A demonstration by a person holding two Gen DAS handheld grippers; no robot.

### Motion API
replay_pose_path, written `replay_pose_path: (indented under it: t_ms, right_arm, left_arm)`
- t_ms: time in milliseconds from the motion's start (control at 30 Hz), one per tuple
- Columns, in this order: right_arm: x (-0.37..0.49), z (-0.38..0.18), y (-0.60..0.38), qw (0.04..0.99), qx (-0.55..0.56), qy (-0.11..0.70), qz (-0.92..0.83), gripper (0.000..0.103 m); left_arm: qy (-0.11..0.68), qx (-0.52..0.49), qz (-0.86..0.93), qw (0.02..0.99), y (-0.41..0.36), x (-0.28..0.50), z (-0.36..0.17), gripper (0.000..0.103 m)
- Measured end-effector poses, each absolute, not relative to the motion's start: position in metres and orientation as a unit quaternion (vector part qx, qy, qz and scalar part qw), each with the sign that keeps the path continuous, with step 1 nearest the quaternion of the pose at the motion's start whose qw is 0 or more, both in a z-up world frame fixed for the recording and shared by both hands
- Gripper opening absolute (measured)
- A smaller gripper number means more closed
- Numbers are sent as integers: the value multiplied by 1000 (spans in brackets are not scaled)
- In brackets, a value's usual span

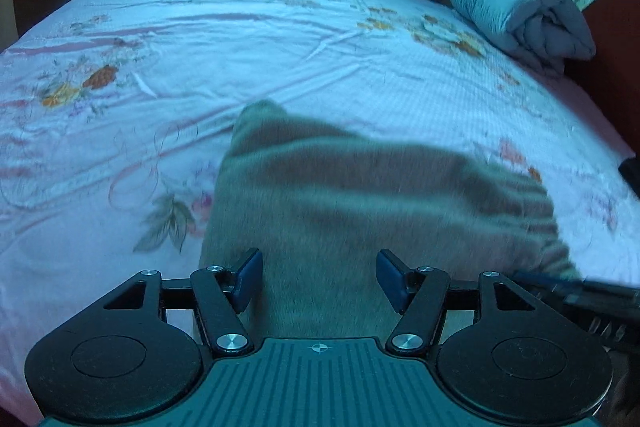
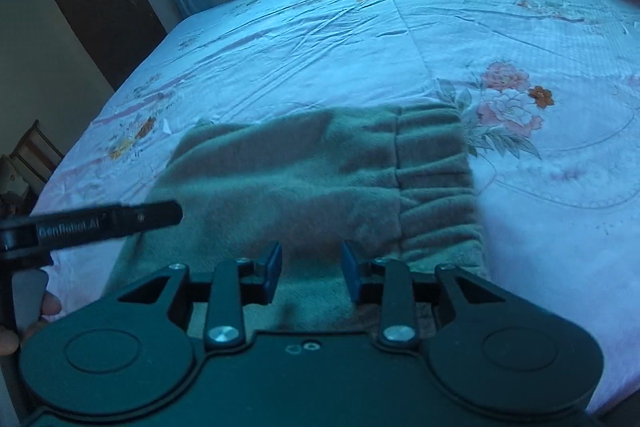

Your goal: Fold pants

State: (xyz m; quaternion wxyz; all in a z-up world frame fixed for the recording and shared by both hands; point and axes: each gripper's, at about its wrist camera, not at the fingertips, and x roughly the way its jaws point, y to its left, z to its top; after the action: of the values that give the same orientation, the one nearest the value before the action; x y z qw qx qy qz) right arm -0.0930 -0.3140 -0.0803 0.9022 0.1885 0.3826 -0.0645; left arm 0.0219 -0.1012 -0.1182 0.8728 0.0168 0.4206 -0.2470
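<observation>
pants [image 2: 320, 179] are sitting folded into a chunky olive-green fleece bundle near the front edge of the bed, elastic waistband [image 2: 436, 183] on the right side in the right wrist view. left gripper [image 1: 319, 279] has its blue pads well apart w/ nothing pinched, fabric just lies below and beyond them. right gripper [image 2: 311, 273] is parted less, gap is clear, nothing held either.

imo the fold looks mostly done, so the step in hand is letting go and tidying. to do it well: pull both grippers off w/o snagging the fleece, then press the top layer flat and square the edges, bc the far left corner [image 1: 260, 111] pokes up a bit and the top has soft ripples. left wrist view is blurry tho so can't judge the creases exactly.

other stuff: floral bedsheet [image 1: 280, 39] is wrinkled, could drag the bundle if pushed. rolled grey quilt [image 1: 520, 15] sits well apart at the far right corner, not in the way. main obstacle is prob the two grippers themselves, they're close together, the left one's finger [image 2: 108, 221] crosses the right cam's view.
</observation>
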Motion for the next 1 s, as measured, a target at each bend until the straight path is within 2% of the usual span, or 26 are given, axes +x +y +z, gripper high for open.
replay_pose_path:
  t_ms: [167, 233, 333, 367, 400, 433, 667, 833, 1000]
  right_arm:
    - [-107, -76, -325, 905, 190, 373, -71, 18]
    - [-114, -71, -329, 909, 183, 366, -83, 21]
    - [-129, -60, -348, 913, 201, 340, -98, 35]
    - [-132, -58, -355, 913, 208, 336, -104, 48]
    - [-132, -58, -363, 911, 211, 337, -114, 72]
    - [-132, -60, -372, 907, 215, 339, -124, 79]
    - [-115, -97, -414, 863, 321, 378, -95, 79]
    - [-103, -121, -426, 836, 385, 385, -66, 82]
    - [-87, -137, -425, 820, 402, 408, -28, 78]
  left_arm:
    - [410, 49, -251, 876, -92, 6, -130, 63]
    - [404, 45, -245, 880, -83, 3, -122, 63]
    - [393, 40, -225, 891, -68, 7, -109, 65]
    - [392, 41, -220, 892, -64, 13, -107, 69]
    - [393, 39, -210, 894, -61, 21, -107, 71]
    - [394, 31, -200, 897, -57, 29, -107, 73]
    - [453, -32, -226, 862, -56, 75, -134, 74]
    - [481, -65, -258, 835, -67, 85, -154, 74]
    - [486, -85, -272, 826, -75, 89, -163, 74]
